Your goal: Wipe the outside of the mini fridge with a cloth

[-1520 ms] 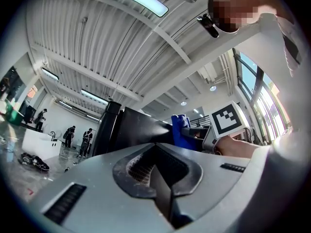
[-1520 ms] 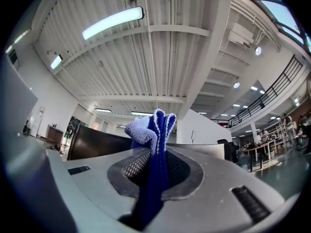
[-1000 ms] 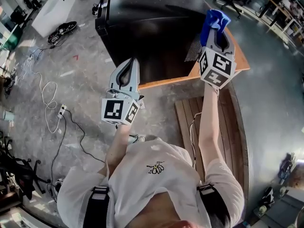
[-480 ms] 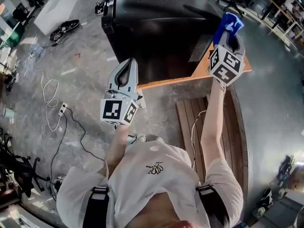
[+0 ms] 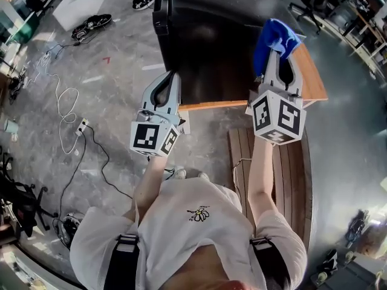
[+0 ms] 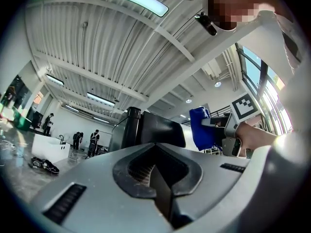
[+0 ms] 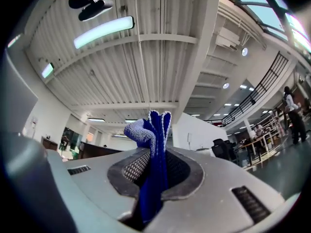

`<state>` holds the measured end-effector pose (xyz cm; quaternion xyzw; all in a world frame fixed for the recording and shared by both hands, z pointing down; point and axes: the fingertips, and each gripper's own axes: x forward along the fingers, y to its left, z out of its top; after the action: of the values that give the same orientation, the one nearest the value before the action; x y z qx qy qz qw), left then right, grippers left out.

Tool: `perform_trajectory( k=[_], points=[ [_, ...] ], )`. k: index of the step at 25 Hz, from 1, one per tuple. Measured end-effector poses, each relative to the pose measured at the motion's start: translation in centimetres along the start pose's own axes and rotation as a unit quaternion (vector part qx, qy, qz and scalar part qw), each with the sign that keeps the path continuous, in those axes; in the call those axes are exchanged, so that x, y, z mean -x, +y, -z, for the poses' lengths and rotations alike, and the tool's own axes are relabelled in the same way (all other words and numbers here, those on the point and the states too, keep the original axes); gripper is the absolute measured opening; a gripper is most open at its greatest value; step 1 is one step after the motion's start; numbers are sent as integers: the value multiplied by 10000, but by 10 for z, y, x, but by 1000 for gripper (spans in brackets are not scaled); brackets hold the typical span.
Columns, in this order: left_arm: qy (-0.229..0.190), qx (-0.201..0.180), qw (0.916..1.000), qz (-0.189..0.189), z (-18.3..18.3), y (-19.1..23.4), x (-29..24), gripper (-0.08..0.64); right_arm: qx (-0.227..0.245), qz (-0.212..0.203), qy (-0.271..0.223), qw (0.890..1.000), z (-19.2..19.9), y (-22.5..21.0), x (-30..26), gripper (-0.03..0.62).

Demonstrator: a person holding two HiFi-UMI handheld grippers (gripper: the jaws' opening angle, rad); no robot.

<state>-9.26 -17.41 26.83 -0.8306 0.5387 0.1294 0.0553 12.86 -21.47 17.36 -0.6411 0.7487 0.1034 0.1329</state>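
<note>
Although the right gripper is clamped shut on the blue cloth, held up at the right side of the black mini fridge, only a narrow fold sits between the jaws; a hard drag could pull it free. The left gripper hangs closed and empty near the front, so nothing steadies the fridge

Left gripper jaws closed, facing mini fridge.
</note>
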Motion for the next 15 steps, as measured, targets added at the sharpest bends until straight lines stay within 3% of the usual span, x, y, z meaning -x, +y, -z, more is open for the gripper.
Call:
perform_trajectory(
  k=[3, 8, 12, 15],
  points=[
    [-4, -9, 9999, -107, -1, 9, 8, 5, -260, -699, 0, 9972, 7, 57, 3, 61],
    [-11, -62, 9993, -360, -4, 27, 19, 5, -588, -1772, 191, 9822, 22, 147, 3, 62],
    [-41, -84, 9983, -571, -9, 48, 34, 5, -616, -2202, 314, 9730, 36, 204, 0, 61],
    [-52, -109, 9974, -717, -12, 64, 47, 5, -539, -2270, 482, 9712, 54, 232, -9, 61]
  ],
)
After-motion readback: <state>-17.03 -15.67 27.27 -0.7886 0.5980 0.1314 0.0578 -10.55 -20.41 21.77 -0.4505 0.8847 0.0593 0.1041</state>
